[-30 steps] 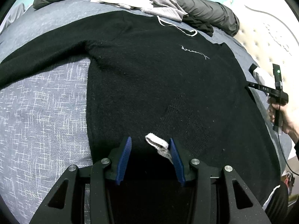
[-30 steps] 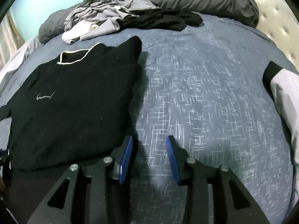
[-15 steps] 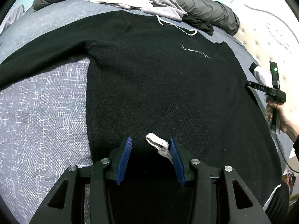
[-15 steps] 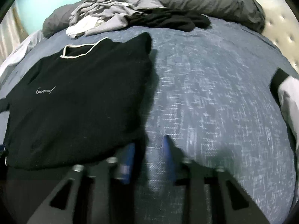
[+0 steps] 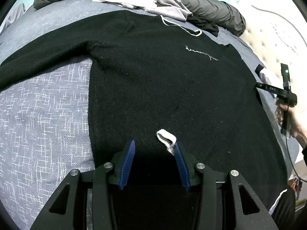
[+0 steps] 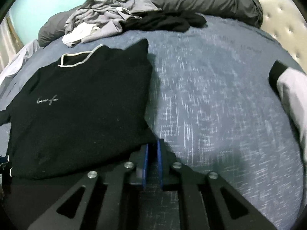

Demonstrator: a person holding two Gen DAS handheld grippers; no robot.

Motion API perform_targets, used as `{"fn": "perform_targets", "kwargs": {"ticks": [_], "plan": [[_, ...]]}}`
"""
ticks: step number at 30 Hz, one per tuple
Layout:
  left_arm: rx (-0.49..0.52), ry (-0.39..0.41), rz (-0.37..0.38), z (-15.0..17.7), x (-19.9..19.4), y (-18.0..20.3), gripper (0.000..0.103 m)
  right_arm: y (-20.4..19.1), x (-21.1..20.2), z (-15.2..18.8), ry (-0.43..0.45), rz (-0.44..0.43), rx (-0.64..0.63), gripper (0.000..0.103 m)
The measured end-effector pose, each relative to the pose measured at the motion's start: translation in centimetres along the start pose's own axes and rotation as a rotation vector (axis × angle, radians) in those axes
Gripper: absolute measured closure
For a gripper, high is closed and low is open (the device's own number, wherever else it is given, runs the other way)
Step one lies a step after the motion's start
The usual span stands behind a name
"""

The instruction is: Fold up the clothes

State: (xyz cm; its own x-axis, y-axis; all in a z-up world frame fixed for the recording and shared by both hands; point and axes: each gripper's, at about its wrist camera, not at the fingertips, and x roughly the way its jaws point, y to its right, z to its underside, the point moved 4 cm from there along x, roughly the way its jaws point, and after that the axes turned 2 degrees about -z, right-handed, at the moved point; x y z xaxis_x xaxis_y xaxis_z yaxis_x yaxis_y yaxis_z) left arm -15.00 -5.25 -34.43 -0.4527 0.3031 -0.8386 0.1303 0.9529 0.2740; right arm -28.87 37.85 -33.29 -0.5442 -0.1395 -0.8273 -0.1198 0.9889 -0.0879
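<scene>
A black sweater (image 5: pixel 163 88) with a white-trimmed collar and small chest script lies flat on the bed; its right sleeve is folded over the body, with the white cuff (image 5: pixel 166 139) on top near the hem. Its left sleeve (image 5: pixel 38 63) stretches out to the left. My left gripper (image 5: pixel 153 149) is open over the hem, the cuff beside its right finger. In the right wrist view the sweater (image 6: pixel 80 105) lies left, and my right gripper (image 6: pixel 152 147) is shut at its lower right corner; whether fabric is pinched is unclear. The right gripper also shows in the left view (image 5: pixel 284 94).
The bed has a blue-grey patterned cover (image 6: pixel 220 105). A pile of grey, white and black clothes (image 6: pixel 119 23) lies beyond the collar, before a dark grey rolled duvet (image 6: pixel 211 2). A white garment with a black cuff (image 6: pixel 287 88) lies at right. A tufted headboard (image 6: pixel 284 21) stands behind.
My right gripper has closed from open and moved slightly toward the sweater's lower right corner. My left gripper and the sweater have not moved.
</scene>
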Motion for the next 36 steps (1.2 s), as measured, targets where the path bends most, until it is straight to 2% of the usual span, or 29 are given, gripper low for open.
{"fn": "perform_targets", "kwargs": {"ticks": [3,6,10,11,15,17,19,23,26,30,36], "plan": [[-0.041,0.015,0.036,-0.4,-0.9,-0.3,0.057,0.0,-1.6,-0.2,0.009,0.023,0.011,0.083],[-0.045,0.035,0.04,-0.7,-1.7,-0.2,0.057,0.1,-3.2,-0.6,0.058,0.034,0.057,0.083],[-0.039,0.042,0.035,-0.8,-1.9,0.1,0.057,-2.0,-3.8,-1.3,0.116,-0.04,0.049,0.083],[-0.032,0.039,0.031,-0.8,-1.7,0.2,0.057,-2.7,-3.4,-1.4,0.106,-0.057,0.036,0.083],[0.011,0.036,0.012,-0.9,-1.2,0.6,0.057,-4.5,-1.3,-1.7,0.072,-0.033,0.011,0.083],[0.031,0.027,0.001,-0.8,-0.8,0.7,0.065,-3.8,-0.3,-2.0,0.052,-0.025,0.045,0.083],[0.026,0.007,0.01,-0.6,-0.2,0.5,0.066,-3.2,0.4,-2.5,0.04,-0.023,0.072,0.083],[0.017,-0.001,0.014,-0.5,0.0,0.4,0.066,-2.7,0.7,-5.7,0.09,-0.062,0.087,0.083],[0.017,-0.003,0.013,-0.5,0.0,0.3,0.066,-2.9,2.6,-8.3,0.05,-0.074,0.065,0.083],[0.011,-0.008,0.02,-0.5,0.2,0.1,0.066,-2.3,5.2,-10.9,0.022,-0.051,0.077,0.083],[0.012,-0.016,0.025,-0.4,0.5,0.0,0.066,-0.4,8.8,-12.8,-0.039,0.008,0.133,0.083]]}}
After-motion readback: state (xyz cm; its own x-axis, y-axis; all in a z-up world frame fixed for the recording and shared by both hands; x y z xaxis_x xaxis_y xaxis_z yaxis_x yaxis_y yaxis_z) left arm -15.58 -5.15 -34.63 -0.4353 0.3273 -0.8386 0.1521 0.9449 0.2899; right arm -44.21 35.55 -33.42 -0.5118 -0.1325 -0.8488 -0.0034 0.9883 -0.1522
